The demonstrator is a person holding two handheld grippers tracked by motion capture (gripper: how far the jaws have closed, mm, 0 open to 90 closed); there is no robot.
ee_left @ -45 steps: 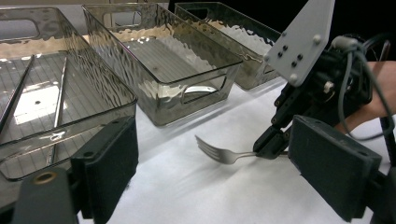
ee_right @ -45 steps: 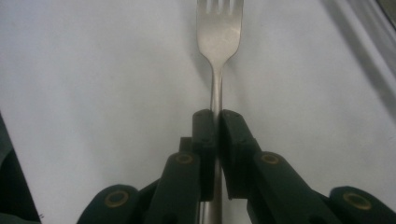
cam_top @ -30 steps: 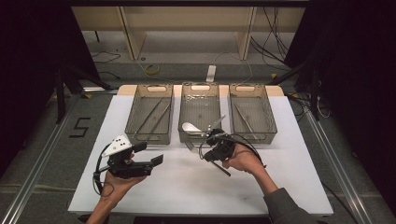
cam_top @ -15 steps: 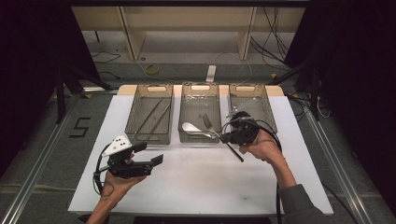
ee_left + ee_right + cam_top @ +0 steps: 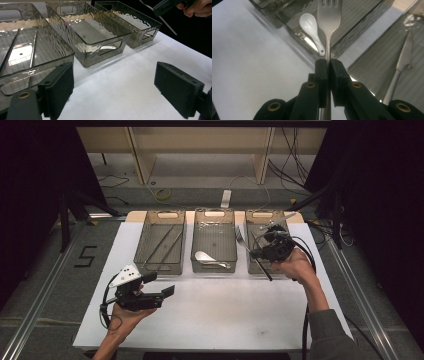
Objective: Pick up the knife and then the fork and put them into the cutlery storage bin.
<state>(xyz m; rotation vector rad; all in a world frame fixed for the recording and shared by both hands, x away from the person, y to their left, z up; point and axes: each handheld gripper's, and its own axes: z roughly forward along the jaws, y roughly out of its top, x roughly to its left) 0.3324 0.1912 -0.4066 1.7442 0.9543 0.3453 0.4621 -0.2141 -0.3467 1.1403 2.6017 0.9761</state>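
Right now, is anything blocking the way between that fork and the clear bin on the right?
Nothing visible does. The right hand-held gripper is shut on the silver metal fork and holds it above the clear plastic right-hand bin, whose top is open. A silver utensil already lies inside the bin, but open floor remains beside it.

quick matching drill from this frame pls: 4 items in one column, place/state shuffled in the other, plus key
1. fork
2. white spoon
3. left gripper
4. chopsticks

A. lying in the left bin
B. jaws apart, nothing between them
C. clamped in the right gripper
D. lying in the middle bin

Pairs: 1-C, 2-D, 3-B, 4-A
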